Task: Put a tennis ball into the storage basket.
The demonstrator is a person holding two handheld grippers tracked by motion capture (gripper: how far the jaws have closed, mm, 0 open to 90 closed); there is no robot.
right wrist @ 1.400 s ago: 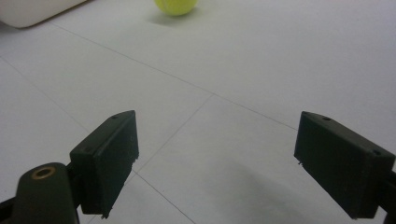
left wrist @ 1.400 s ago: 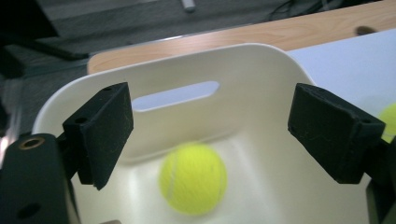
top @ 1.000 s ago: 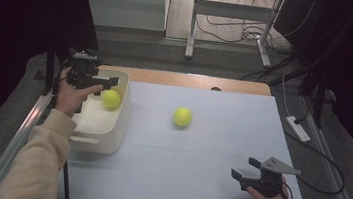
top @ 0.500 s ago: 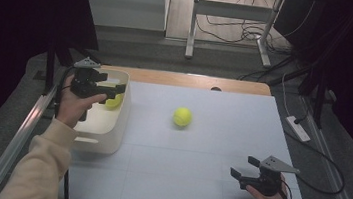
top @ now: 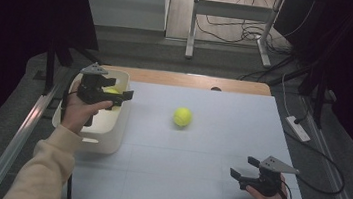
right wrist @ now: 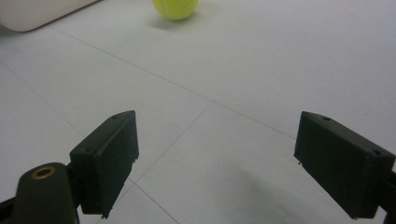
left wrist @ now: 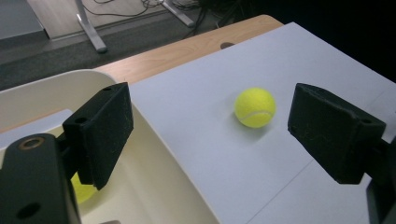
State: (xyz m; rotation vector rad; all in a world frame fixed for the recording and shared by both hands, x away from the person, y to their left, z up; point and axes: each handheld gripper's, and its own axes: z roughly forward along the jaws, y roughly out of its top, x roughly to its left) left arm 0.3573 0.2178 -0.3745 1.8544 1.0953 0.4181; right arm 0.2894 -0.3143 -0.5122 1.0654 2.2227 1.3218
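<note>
One yellow tennis ball (top: 182, 116) lies on the white table top near its middle; it also appears in the left gripper view as ball (left wrist: 254, 107) beyond the jaws. A second yellow ball (top: 112, 90) rests inside the white bin (top: 109, 139) at the table's left, half hidden behind a jaw, ball (left wrist: 83, 190). My left gripper (top: 118, 88) hovers over the bin, open, with nothing between its pads (left wrist: 105, 130). My right gripper (top: 243, 167) stands open and empty low over the table at the near right, pointing toward the loose ball (right wrist: 175, 7).
The bin's rim (left wrist: 154, 135) runs just under the left jaws. A wooden strip (top: 187, 79) edges the table's far side. Cables and metal stand legs (top: 191, 25) are on the floor beyond. A corner of the bin (right wrist: 37, 11) shows far left in the right gripper view.
My left gripper has slid nearer and slightly right over the bin, now partly covering the ball inside. The right gripper and the loose ball have not moved.
</note>
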